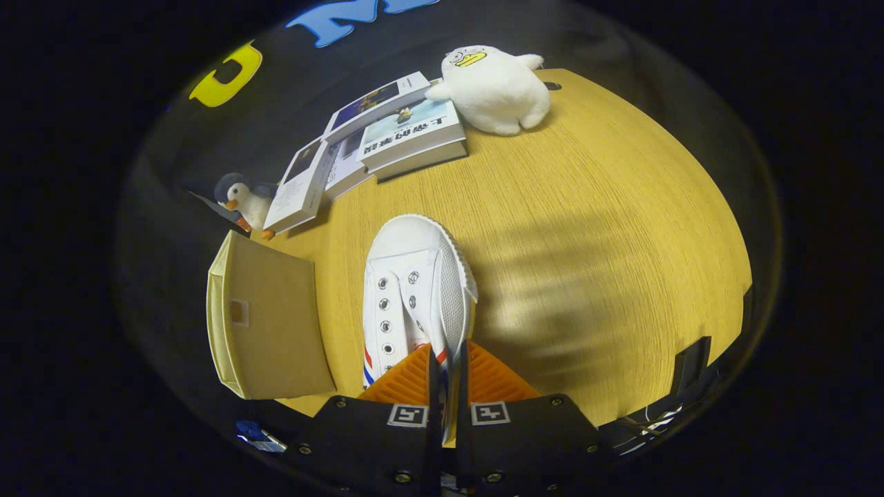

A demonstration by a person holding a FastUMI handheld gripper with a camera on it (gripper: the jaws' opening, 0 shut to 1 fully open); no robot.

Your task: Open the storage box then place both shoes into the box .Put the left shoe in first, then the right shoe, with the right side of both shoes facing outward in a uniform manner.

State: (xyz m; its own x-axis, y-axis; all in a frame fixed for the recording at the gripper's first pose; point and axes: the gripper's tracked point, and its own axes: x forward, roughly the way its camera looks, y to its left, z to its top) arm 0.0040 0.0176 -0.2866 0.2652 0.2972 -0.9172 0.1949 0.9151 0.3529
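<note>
Gripper view: the gripper is clenching a white shoe — both fingers are pressing on the side wall of its heel end, with only a thin strip of the shoe showing between them. The shoe is pointing away from the fingers, its rounded toe cap toward the books, its lace eyelets facing up and red and blue stripes showing on its side close to the fingers. It is hanging over the wooden table; whether its sole is touching the top, I cannot tell. Just beside the shoe, on the same side as the stripes, the beige storage box is sitting near the table's edge. Beyond the shoe a stack of books is lying fanned out — a white plush duck is leaning at one end of it and a small plush penguin is standing at the other.
</note>
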